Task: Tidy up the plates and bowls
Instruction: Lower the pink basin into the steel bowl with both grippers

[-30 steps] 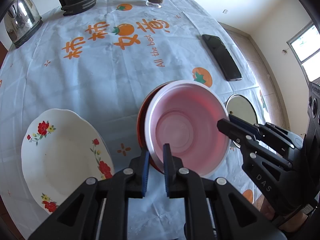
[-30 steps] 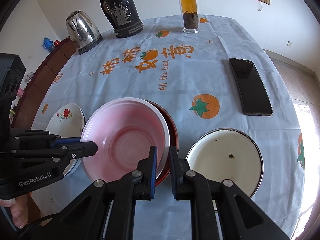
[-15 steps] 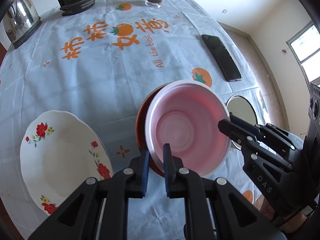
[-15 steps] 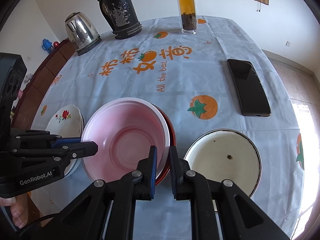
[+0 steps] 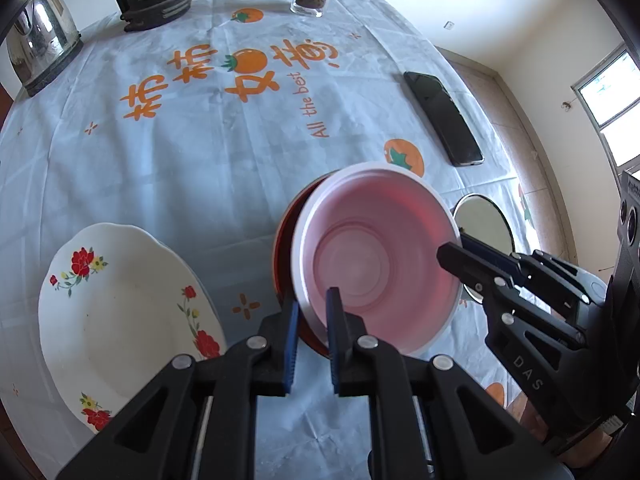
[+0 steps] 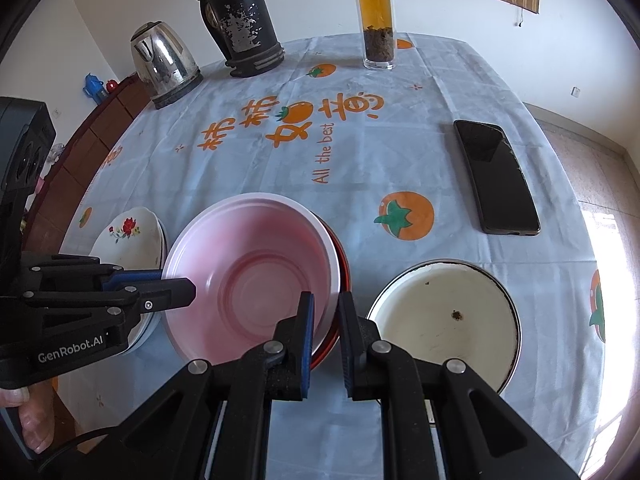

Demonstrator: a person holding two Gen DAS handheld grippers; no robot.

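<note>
A pink bowl (image 5: 380, 256) sits nested in a red bowl (image 5: 284, 248), raised above the tablecloth. My left gripper (image 5: 311, 300) is shut on the near rims of both bowls. My right gripper (image 6: 325, 300) is shut on the opposite rims, pink bowl (image 6: 256, 272) over red bowl (image 6: 340, 264). A white floral plate (image 5: 120, 312) lies to the left, also in the right wrist view (image 6: 132, 236). A white enamel bowl (image 6: 444, 320) lies to the right, partly hidden in the left wrist view (image 5: 488, 224).
A black phone (image 6: 496, 176) lies at the right. A steel kettle (image 6: 164, 64), a black thermos jug (image 6: 240, 20) and a tea bottle (image 6: 376, 16) stand at the far edge. A dark wooden cabinet (image 6: 80, 160) is beyond the table's left side.
Both grippers keep hold of the bowl stack. The table things sit slightly lower in both views now, a small shift of the stack.
</note>
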